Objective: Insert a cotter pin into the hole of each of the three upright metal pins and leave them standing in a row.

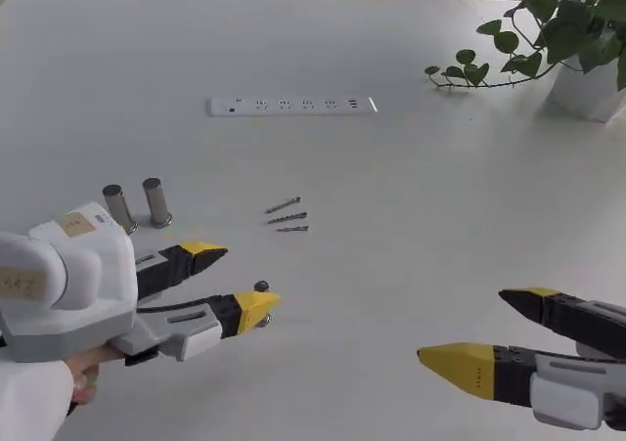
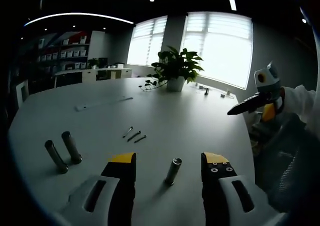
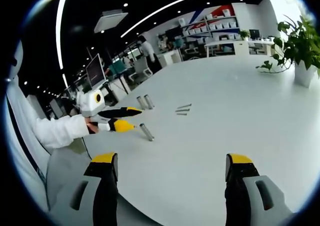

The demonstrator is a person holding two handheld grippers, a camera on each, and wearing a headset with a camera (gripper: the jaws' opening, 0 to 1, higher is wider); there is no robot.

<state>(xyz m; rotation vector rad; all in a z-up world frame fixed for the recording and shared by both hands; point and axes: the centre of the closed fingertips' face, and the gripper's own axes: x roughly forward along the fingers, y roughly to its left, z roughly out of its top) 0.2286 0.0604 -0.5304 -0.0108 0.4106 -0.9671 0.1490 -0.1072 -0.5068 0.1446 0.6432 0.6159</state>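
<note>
Head view, from the left: a grey metal pin (image 1: 118, 206) and a second pin (image 1: 156, 200) stand upright just beside each other on the white table (image 1: 391, 197). Nearer, the left gripper (image 1: 245, 277) is spread wide. A third pin (image 1: 261, 286) stands between its jaws, touching neither in the left gripper view. Three thin cotter pins (image 1: 287, 217) lie parallel, near the gripper's far side. The right gripper (image 1: 468, 326) hangs released and empty, well apart from everything.
</note>
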